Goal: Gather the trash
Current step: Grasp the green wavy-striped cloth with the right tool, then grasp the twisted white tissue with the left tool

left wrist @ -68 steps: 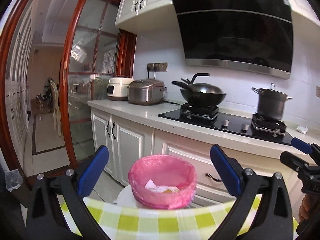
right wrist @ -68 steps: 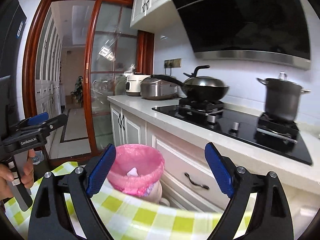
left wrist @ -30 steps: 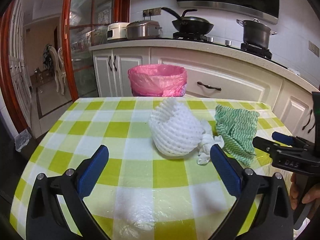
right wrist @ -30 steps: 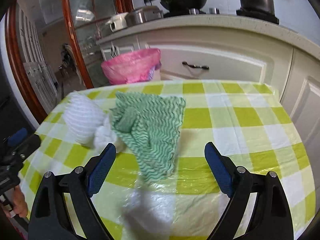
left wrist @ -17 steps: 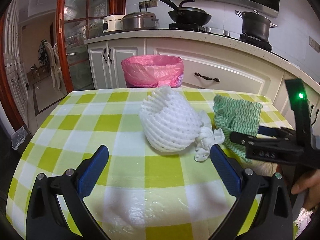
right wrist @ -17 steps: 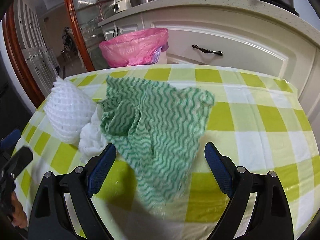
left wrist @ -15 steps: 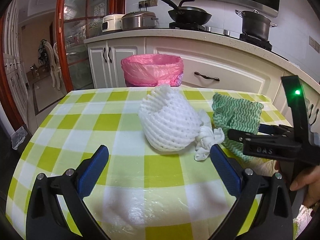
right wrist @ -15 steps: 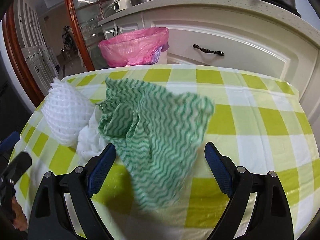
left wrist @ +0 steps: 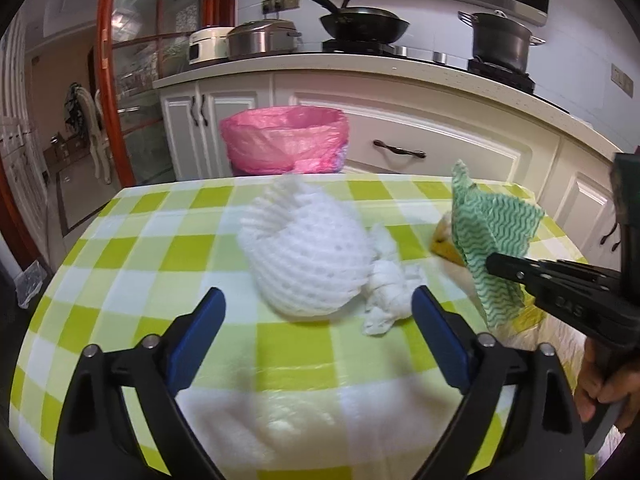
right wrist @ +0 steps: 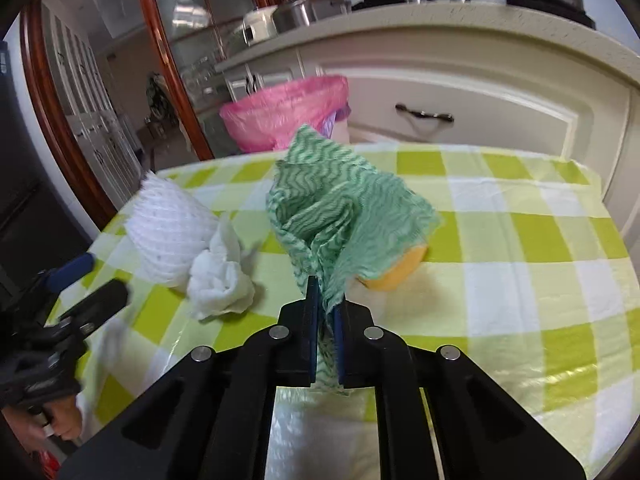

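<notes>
Right tool pinches green cloth; left tool gapes wide near foam net

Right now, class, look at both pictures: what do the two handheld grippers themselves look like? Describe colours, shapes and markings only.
Both are black plastic frames with silver rivets at the joints. The left gripper has two angled arms ending in blue pads. The right gripper has the same blue pads; its side bears raised lettering, too blurred to read. Bare hands grip the handles.
</notes>
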{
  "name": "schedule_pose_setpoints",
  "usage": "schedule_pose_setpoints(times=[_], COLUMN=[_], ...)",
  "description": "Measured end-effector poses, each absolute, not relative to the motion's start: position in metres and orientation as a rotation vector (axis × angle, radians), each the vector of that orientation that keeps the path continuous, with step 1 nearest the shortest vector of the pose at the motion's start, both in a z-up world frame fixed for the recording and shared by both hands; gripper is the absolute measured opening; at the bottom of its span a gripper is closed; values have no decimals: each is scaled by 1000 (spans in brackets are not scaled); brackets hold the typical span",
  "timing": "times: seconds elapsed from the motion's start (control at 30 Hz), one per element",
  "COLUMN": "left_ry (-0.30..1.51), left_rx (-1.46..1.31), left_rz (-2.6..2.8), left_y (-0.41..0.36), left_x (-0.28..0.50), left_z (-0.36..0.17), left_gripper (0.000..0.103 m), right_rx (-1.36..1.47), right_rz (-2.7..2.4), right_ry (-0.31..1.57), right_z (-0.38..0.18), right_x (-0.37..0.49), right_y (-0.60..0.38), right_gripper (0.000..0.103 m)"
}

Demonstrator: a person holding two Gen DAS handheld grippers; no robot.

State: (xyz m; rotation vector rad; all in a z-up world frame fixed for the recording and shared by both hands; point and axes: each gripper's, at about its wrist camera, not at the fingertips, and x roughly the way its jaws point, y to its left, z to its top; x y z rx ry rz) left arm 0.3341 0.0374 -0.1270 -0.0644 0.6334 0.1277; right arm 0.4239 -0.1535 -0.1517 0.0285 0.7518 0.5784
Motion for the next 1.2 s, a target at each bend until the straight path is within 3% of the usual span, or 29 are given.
schedule_pose_setpoints(times=[0.2,0.4,0.57,0.7,0.8,0.9,0.97,1.2], left_ry=[610,704,767,786,802,809,800,761], left_rx=[-20,-66,-41,-7,5,-11,-31,-49], left_rz=[74,15,31,55,65,63,57,-5], left_y=[12,-2,-11,-13,-14,-10,-7,-9], left_x=[349,378,399,410,415,417,413,395], left_z=[-120,-130,-145,-154,-161,-165,-163,-150], left_gripper=[83,80,68,65,59,39,35,38], right_rx=[66,110,129,143,144,149,149,158], right_rz=[575,567,559,552,550,546,544,547], right_ry=[726,720,712,712,712,714,714,712], right_z=[-142,-139,-136,-137,-137,-139,-138,-138], right_x=[412,408,410,409,407,406,404,404], right_y=[-177,-194,-202,-208,-209,-211,-210,-209], right_gripper=[9,9,9,9,9,9,9,9])
